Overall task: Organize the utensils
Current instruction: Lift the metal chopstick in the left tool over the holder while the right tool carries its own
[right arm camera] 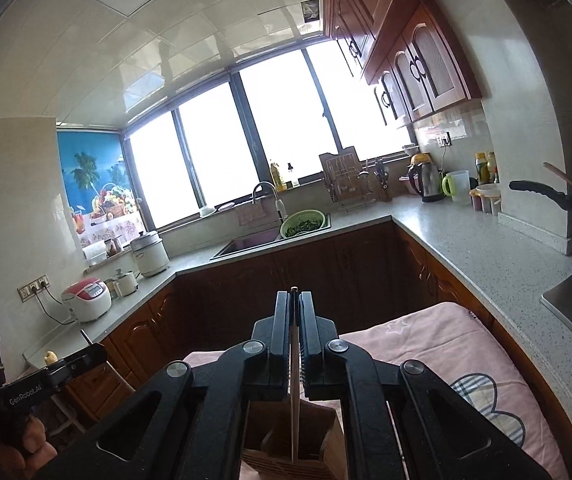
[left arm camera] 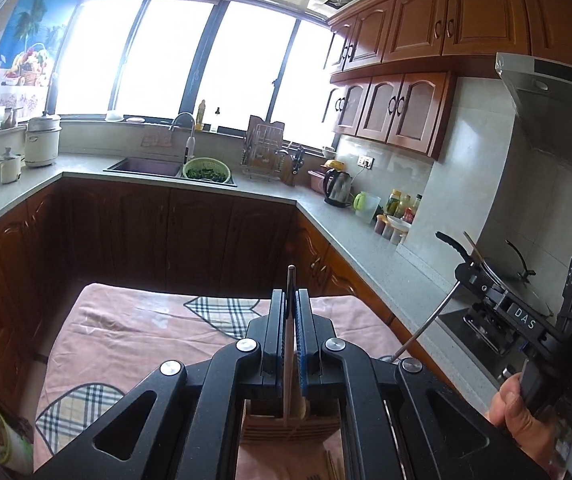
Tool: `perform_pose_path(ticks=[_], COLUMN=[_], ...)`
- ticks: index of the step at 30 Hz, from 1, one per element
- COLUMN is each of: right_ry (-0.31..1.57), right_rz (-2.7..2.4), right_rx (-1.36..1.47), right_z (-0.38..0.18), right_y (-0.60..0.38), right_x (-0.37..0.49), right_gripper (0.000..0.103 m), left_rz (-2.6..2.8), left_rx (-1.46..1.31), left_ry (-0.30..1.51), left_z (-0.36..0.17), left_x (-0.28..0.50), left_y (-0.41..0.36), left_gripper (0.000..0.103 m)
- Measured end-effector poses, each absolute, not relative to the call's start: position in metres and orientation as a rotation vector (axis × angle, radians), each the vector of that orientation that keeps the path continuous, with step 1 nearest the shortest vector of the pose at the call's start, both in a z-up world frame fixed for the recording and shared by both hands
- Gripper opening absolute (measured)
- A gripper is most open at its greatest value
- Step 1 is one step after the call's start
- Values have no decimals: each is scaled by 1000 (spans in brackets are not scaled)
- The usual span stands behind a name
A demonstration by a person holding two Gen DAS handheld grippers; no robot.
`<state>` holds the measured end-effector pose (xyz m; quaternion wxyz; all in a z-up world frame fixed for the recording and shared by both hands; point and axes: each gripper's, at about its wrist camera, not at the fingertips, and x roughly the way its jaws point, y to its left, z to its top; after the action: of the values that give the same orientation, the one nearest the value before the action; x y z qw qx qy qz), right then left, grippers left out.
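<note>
- Left gripper: jaws nearly closed, clamping a wooden utensil upright; its lower end sits in the wooden holder on the pink cloth.
- Right gripper: jaws pinched on a thin metal utensil, its end inside the same holder.

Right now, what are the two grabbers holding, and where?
The left gripper pinches a wooden spoon partway along its handle. The right gripper pinches a thin metal utensil near its top. Both hang over the wooden holder.
</note>
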<state>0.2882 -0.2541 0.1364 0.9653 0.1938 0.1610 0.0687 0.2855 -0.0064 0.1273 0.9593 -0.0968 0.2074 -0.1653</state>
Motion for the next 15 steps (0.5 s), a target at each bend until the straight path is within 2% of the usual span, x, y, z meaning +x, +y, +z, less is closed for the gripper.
perform_pose_path(ticks=[15], right_ry=[454], right_rz=[113], right_rx=[513], right_z=[28], right_y=[-252], right_x=[346], right_gripper=[4], left_rz=[-252], left_rx=[-278], left_ry=[563], left_z=[24], left_x=[404], left_y=[-48], left_gripper=[3])
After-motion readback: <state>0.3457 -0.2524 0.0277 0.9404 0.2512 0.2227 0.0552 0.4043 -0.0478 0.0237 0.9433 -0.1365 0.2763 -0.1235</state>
